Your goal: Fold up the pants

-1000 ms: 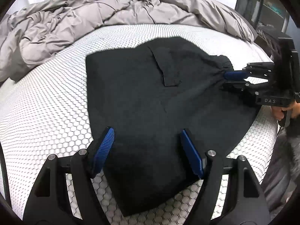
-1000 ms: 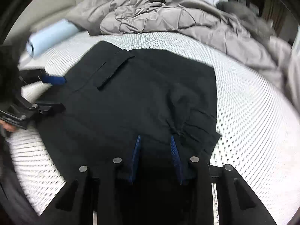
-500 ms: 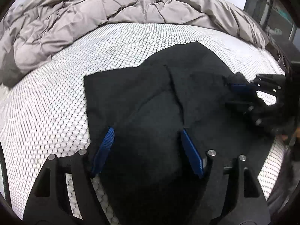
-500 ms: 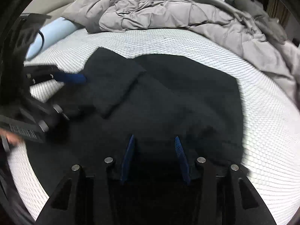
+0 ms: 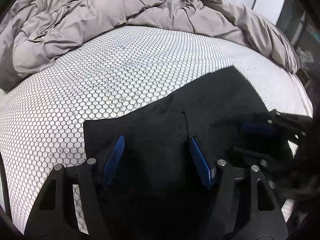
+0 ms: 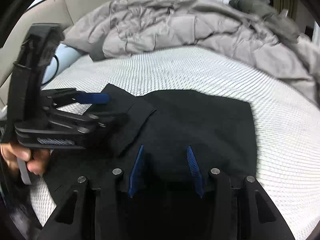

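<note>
A: Status on the pants (image 5: 210,108)?

B: Waist half has come over since a second ago. They lay spread on the bed (image 5: 100,80) with the back pocket showing; now that pocket is folded under and the bundle is shorter, sitting from centre to 5 o'clock in my left view. One fold looks done.

A: Fingers?

B: Left gripper (image 5: 156,156): fingers apart, they've just been closing a bit, cloth lies under and between them, pads not pressing on it. Right gripper (image 6: 166,168): fingers apart too, just been opening, black fabric beneath, nothing pinched. I read that as a release after the carry.

A: Anything else different?

B: Both rigs moved up-bed, toward 12 o'clock; the grey duvet (image 6: 180,26) sits closer in frame. Right view is motion-blurred. Top layer has a loose flap at 10 o'clock, likely needs smoothing before the next fold.
</note>
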`<action>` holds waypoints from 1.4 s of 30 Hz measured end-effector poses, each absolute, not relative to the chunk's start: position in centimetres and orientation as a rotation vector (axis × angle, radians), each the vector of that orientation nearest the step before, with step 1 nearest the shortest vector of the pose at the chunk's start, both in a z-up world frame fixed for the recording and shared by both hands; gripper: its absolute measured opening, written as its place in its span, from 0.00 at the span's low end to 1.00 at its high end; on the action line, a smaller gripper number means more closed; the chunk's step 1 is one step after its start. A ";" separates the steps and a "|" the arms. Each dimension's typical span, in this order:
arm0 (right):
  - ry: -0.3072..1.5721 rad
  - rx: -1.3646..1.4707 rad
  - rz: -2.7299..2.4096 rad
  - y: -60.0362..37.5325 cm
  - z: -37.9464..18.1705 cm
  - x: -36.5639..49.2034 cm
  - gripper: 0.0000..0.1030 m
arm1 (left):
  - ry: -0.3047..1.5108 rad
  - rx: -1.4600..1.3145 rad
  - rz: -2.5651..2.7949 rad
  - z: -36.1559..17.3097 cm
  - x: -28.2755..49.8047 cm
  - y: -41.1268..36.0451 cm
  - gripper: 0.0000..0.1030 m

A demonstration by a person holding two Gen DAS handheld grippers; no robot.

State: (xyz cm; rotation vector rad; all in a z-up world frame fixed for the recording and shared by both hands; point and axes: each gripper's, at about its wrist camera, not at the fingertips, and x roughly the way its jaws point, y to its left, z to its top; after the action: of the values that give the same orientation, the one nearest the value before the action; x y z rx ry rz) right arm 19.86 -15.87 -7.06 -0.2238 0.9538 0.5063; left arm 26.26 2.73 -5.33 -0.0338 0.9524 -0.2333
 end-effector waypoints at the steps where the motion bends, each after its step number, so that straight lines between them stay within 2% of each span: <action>1: 0.985 -0.256 0.488 -15.6 -8.1 20.1 0.44 | 0.947 -0.012 -0.233 -5.2 26.0 2.8 0.64; 4: 0.968 -0.360 0.431 -16.6 -8.7 19.7 0.44 | 0.950 -0.025 -0.230 -5.2 24.6 3.3 0.66; 5: 0.967 -0.395 0.388 -17.5 -8.3 19.3 0.41 | 0.951 -0.024 -0.220 -4.9 24.1 3.3 0.66; 7: 0.973 -0.359 0.422 -19.5 -7.6 18.3 0.41 | 0.934 -0.023 -0.212 -3.6 22.7 3.8 0.58; 11: 0.889 -0.324 0.444 -20.2 -4.7 15.7 0.42 | 0.822 -0.052 -0.330 -0.1 17.4 2.2 0.61; 14: 0.877 -0.252 0.567 -18.6 -3.7 14.4 0.46 | 0.893 -0.009 -0.438 -2.0 15.8 -0.3 0.63; 17: 0.973 -0.240 0.661 -16.4 -6.4 14.7 0.46 | 0.936 0.106 -0.430 -4.7 14.6 -1.4 0.63; 19: 1.006 -0.311 0.648 -16.0 -8.4 14.6 0.46 | 0.935 0.142 -0.429 -4.4 13.4 -0.8 0.63; 22: 0.967 -0.366 0.580 -18.8 -7.8 13.4 0.44 | 0.941 0.103 -0.397 -3.9 11.5 1.7 0.63; 25: 0.935 -0.304 0.572 -22.8 -6.6 12.1 0.42 | 0.908 0.041 -0.360 -2.6 10.6 2.9 0.63; 27: 0.886 -0.292 0.546 -23.5 -5.2 10.9 0.44 | 0.861 0.012 -0.385 -1.9 9.7 3.0 0.63; 31: 0.843 -0.216 0.653 -21.4 -4.0 9.5 0.57 | 0.879 0.024 -0.449 -3.1 10.1 -0.5 0.70; 36: 0.926 -0.403 0.603 -18.8 -8.1 10.1 0.57 | 0.904 0.075 -0.449 -4.2 9.0 -0.1 0.70; 40: 0.900 -0.374 0.598 -22.8 -6.4 9.3 0.54 | 0.900 0.094 -0.427 -3.5 6.6 2.3 0.70; 42: 0.898 -0.316 0.569 -25.7 -5.2 9.3 0.63 | 0.887 0.013 -0.417 -2.9 6.7 4.3 0.71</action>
State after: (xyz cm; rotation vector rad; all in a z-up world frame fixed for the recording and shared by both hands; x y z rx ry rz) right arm 9.27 -25.73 -5.22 -0.3165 0.8985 0.5693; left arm 6.66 4.33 -2.90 0.0131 0.8875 -0.4170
